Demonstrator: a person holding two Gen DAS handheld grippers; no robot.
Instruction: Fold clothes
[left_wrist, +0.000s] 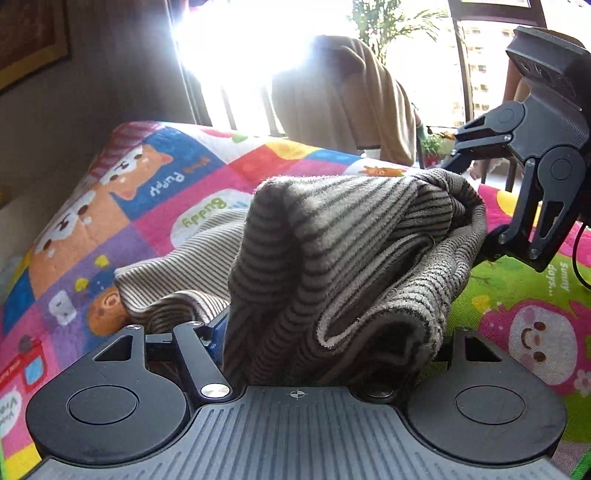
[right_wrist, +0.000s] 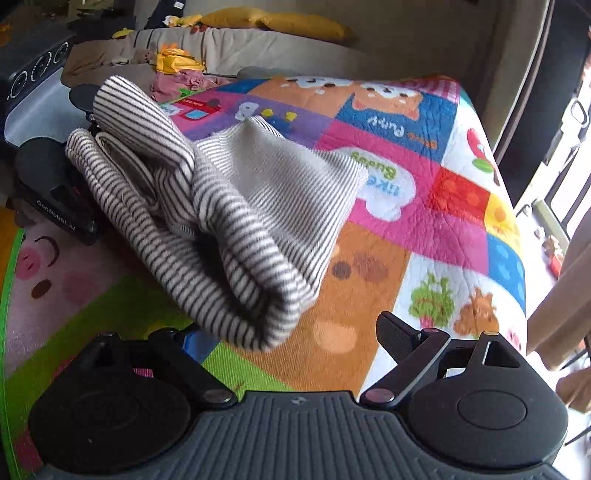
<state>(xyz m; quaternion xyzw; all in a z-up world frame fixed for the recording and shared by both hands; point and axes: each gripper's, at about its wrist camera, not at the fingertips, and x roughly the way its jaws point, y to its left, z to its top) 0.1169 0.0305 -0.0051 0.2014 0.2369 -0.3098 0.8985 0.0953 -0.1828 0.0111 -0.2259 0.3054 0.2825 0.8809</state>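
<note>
Lower left of the left wrist view, the left gripper (left_wrist: 295, 354) pinches a soft grey-and-cream striped knit garment (left_wrist: 351, 258) bunched above the bright patchwork cartoon quilt (left_wrist: 166, 192). At right, the right gripper (left_wrist: 476, 206) appears clamped on its far end. Likely light and floppy; hems give the best hold.

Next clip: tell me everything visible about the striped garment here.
The striped garment is a soft ribbed knit in off-white with thin dark stripes, bunched into thick rolled folds. It hangs lifted between the left gripper, whose own fingers its fabric hides, and the right gripper at its far end. One loose end trails onto the colourful cartoon quilt. Which kind of garment it is cannot be told.
</note>
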